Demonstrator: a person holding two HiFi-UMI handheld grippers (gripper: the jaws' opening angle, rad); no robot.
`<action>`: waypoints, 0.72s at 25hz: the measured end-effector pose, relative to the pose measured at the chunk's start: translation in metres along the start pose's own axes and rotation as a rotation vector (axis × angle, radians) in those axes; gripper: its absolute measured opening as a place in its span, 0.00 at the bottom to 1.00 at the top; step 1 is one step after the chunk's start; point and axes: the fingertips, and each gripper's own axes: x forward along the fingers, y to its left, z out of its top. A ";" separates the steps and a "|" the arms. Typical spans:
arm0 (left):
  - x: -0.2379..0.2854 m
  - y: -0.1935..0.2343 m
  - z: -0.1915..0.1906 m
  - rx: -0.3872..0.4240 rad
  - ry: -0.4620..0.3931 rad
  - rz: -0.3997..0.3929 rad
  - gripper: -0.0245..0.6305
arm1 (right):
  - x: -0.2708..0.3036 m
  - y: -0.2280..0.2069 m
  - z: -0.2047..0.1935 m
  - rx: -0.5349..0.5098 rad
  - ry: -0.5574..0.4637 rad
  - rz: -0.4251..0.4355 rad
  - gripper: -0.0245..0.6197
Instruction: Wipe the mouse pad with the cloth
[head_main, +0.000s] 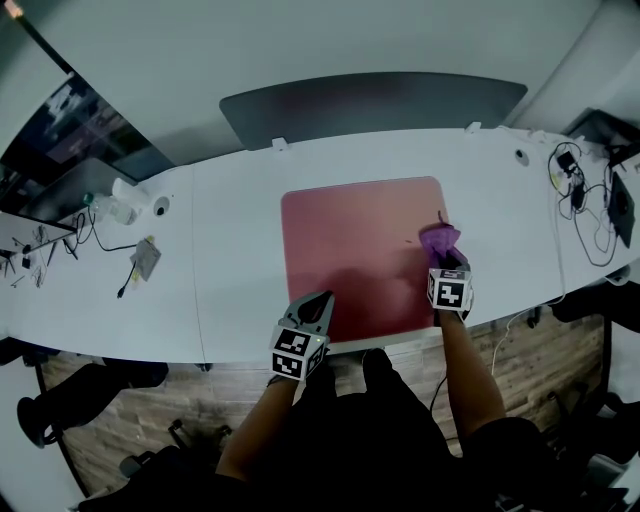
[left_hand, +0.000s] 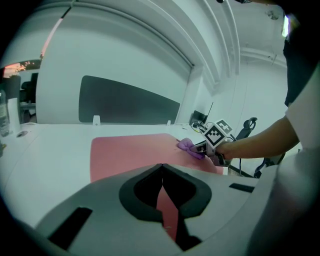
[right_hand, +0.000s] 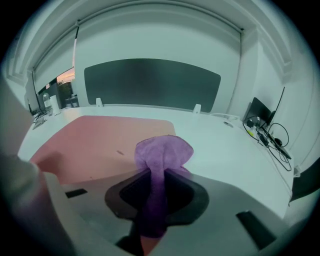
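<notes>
A pink mouse pad (head_main: 350, 250) lies flat on the white table (head_main: 230, 260), reaching its near edge. My right gripper (head_main: 446, 262) is shut on a purple cloth (head_main: 439, 240), which bunches out past the jaws and rests at the pad's right edge. In the right gripper view the cloth (right_hand: 161, 155) fans out over the pad (right_hand: 95, 140). My left gripper (head_main: 318, 304) is shut and holds nothing, its tip over the pad's front left corner. The left gripper view shows the closed jaws above the pad (left_hand: 135, 150), and the cloth (left_hand: 189, 146) far right.
A dark grey divider panel (head_main: 370, 105) stands along the table's far edge. Cables and a charger (head_main: 580, 200) lie at the right end. White devices (head_main: 125, 205), a small box (head_main: 146, 258) and wires sit at the left end.
</notes>
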 end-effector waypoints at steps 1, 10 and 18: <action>0.000 -0.002 -0.001 0.006 0.007 -0.006 0.07 | 0.000 -0.005 0.000 0.007 0.000 -0.002 0.18; -0.016 0.009 -0.016 -0.009 0.015 0.020 0.07 | -0.005 -0.004 0.005 0.024 -0.019 -0.024 0.18; -0.043 0.028 -0.031 -0.014 0.020 0.039 0.07 | -0.040 0.092 0.019 0.011 -0.108 0.093 0.18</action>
